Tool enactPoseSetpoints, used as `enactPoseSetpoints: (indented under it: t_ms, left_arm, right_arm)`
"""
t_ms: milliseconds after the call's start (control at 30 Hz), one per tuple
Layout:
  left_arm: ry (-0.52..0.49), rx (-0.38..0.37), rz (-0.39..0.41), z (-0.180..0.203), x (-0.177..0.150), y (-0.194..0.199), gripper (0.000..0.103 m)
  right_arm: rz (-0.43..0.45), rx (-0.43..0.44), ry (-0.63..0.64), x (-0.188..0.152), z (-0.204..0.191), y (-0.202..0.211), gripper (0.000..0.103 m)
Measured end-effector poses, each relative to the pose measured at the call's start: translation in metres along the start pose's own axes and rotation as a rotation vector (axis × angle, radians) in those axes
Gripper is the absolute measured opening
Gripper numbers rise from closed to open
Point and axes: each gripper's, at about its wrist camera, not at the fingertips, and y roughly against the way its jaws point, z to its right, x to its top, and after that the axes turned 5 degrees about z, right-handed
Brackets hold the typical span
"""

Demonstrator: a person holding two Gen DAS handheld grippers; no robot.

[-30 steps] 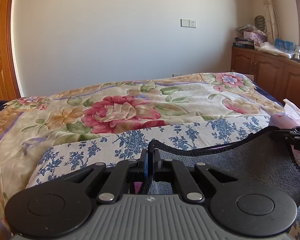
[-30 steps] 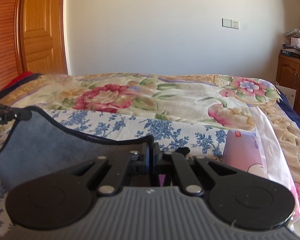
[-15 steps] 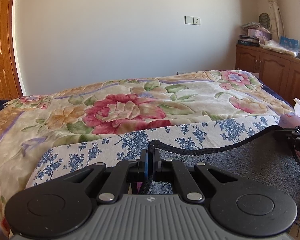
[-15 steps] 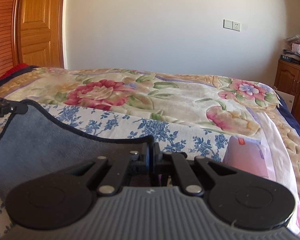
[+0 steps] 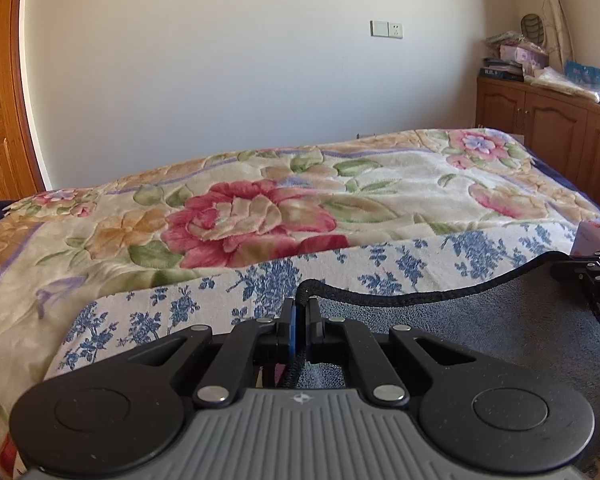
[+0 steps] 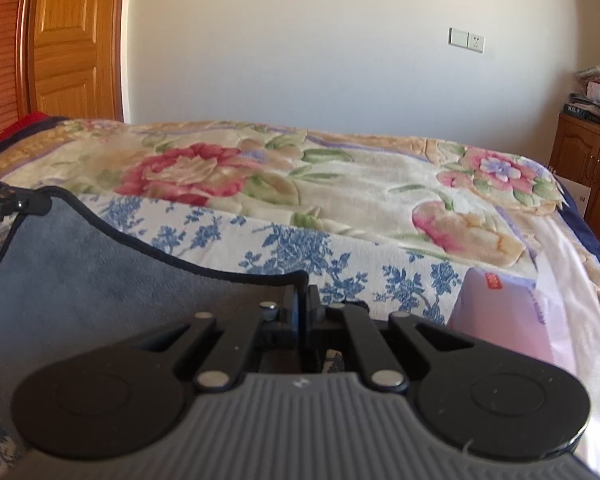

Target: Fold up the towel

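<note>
The bed was covered by a flower blanket (image 5: pixel 260 216) with big pink roses, and a white cloth with blue flowers (image 5: pixel 260 284) lay over it, just ahead of both claws. Behind the bed stood a plain pale wall (image 5: pixel 240 80) with a switch and socket (image 5: pixel 386 29). A wooden door (image 6: pixel 68 40) was off to the left, and a wooden cabinet (image 5: pixel 540 120) piled with stuff was off to the right.

The left claw (image 5: pixel 300 312) was pressed together, pinching the black-trimmed edge of the gray towel (image 5: pixel 480 340). The right claw (image 6: pixel 302 300) was pinching the same towel (image 6: pixel 80 280) at another spot on that edge. The towel hung stretched between the 2 claws, above the blue-flower cloth, and its top edge sagged in the middle.

A pink pack (image 6: pixel 512 312) lay to the right of the right claw, partly hidden behind it. The lower part of the towel was hidden under the claw bodies. The things on the cabinet were too small to make out.
</note>
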Motion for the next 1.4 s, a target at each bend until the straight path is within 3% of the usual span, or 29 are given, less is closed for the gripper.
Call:
enactPoseSetpoints:
  t_ms: [367, 500, 533, 600, 700, 767, 800, 1000, 1400]
  left_arm:
    - [-0.016, 0.023, -0.037, -0.001, -0.013, -0.015, 0.006]
    - [-0.009, 0.026, -0.044, -0.001, -0.014, -0.015, 0.010]
    - [-0.008, 0.029, -0.046, -0.001, -0.014, -0.015, 0.014]
    - [-0.002, 0.036, -0.044, -0.001, -0.014, -0.013, 0.036]
    - [0.018, 0.040, -0.037, -0.003, -0.013, -0.007, 0.049]
    - [0.018, 0.045, -0.030, -0.002, -0.011, -0.001, 0.056]
    - [0.015, 0.047, -0.025, -0.002, -0.009, 0.003, 0.062]
    - [0.017, 0.052, 0.008, -0.002, 0.008, 0.035, 0.076]
    - [0.007, 0.051, 0.079, 0.005, 0.044, 0.125, 0.084]
  right_arm:
    - [-0.035, 0.018, -0.019, -0.004, 0.002, -0.006, 0.004]
    - [-0.045, 0.012, -0.026, -0.003, 0.003, -0.005, 0.005]
    - [-0.045, 0.011, -0.027, -0.002, 0.002, -0.004, 0.009]
    - [-0.045, 0.007, -0.033, 0.000, 0.003, -0.001, 0.015]
    - [-0.042, 0.003, -0.036, 0.005, 0.002, 0.004, 0.017]
    - [-0.039, 0.007, -0.045, 0.008, 0.002, 0.009, 0.037]
    - [-0.035, 0.012, -0.049, 0.009, 0.001, 0.013, 0.039]
    - [-0.018, 0.004, -0.066, 0.023, -0.004, 0.044, 0.041]
    - [0.021, 0.004, -0.074, 0.047, -0.023, 0.116, 0.045]
